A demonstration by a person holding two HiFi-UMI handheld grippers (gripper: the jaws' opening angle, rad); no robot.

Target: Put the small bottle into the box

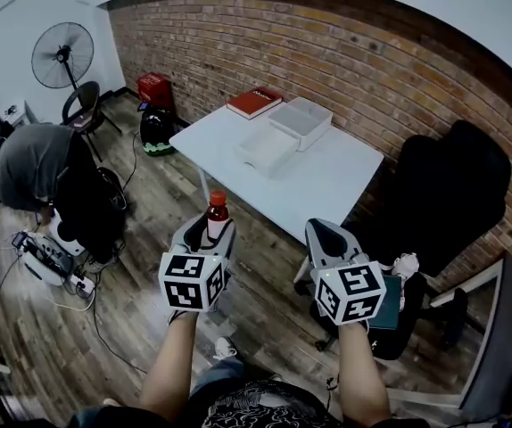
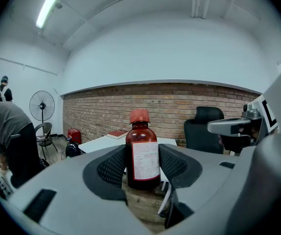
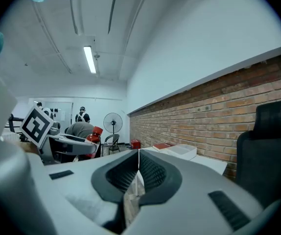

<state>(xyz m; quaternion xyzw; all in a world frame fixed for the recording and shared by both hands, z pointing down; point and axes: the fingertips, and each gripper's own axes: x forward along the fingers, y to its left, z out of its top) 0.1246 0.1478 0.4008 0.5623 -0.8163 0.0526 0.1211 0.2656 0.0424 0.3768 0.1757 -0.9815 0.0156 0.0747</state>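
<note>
A small brown bottle [image 2: 142, 155] with a red cap and a white label stands upright between the dark pads of my left gripper [image 2: 142, 164], which is shut on it. In the head view the bottle [image 1: 216, 214] rises out of the left gripper [image 1: 208, 235], held over the wooden floor in front of the white table [image 1: 327, 190]. The white box [image 1: 265, 150] lies open on that table, with its lid [image 1: 301, 119] beside it. My right gripper [image 1: 326, 237] hangs at the right, shut with nothing in it [image 3: 136, 173]. The bottle [image 3: 95, 135] also shows far left in the right gripper view.
A red book [image 1: 254, 102] lies at the table's far corner. A black office chair [image 1: 443, 194] stands right of the table by the brick wall. A person in grey [image 1: 33, 163] bends over at the left, near a standing fan [image 1: 62, 54], a chair [image 1: 85, 107] and floor cables.
</note>
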